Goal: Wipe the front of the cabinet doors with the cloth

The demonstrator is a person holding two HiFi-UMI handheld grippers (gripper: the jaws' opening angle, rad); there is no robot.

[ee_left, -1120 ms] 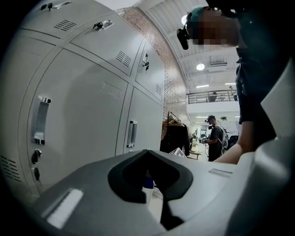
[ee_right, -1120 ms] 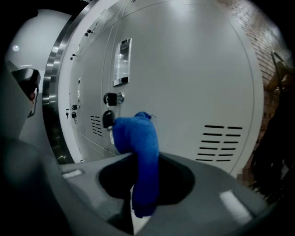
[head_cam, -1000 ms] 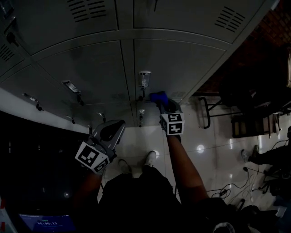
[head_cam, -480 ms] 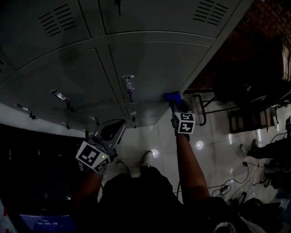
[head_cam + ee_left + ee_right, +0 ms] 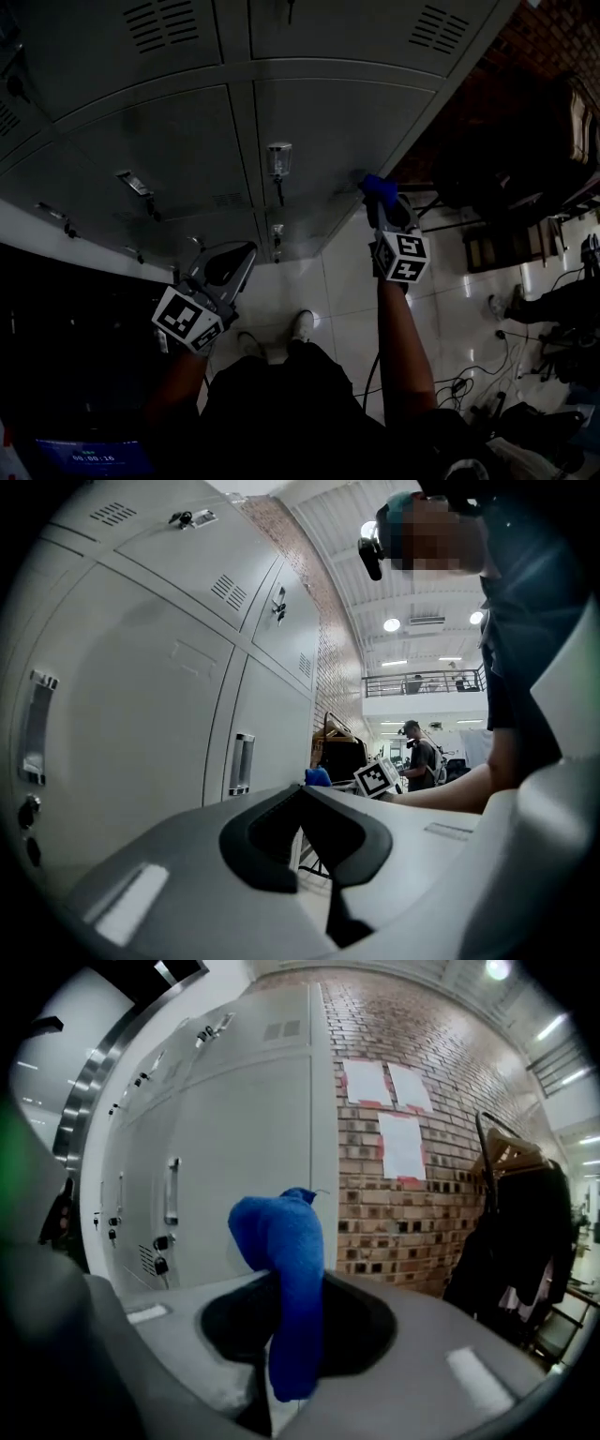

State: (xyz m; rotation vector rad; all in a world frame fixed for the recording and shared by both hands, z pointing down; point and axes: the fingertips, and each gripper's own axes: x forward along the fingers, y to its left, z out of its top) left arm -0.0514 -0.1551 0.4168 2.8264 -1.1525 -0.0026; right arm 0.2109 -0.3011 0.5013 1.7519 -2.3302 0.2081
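Note:
Grey metal cabinet doors (image 5: 309,131) fill the upper part of the head view. My right gripper (image 5: 384,208) is shut on a blue cloth (image 5: 379,187), which it holds against the lower right edge of the right-hand door. In the right gripper view the cloth (image 5: 286,1279) sticks up out of the jaws, with the door (image 5: 244,1166) just beyond it. My left gripper (image 5: 246,253) hangs lower left, away from the doors, shut with nothing in it. The left gripper view looks along the door fronts (image 5: 141,714) to the cloth (image 5: 317,776) in the distance.
Handles and padlocks (image 5: 278,161) stick out from the doors. A brick wall (image 5: 422,1176) with papers on it adjoins the cabinet on the right. A rack of dark clothes (image 5: 516,1222) and chairs (image 5: 497,234) stand there. The floor (image 5: 319,281) is glossy tile with cables (image 5: 469,384).
My right gripper has carried the blue cloth rightwards across the door to its right edge. The left gripper has stayed where it was.

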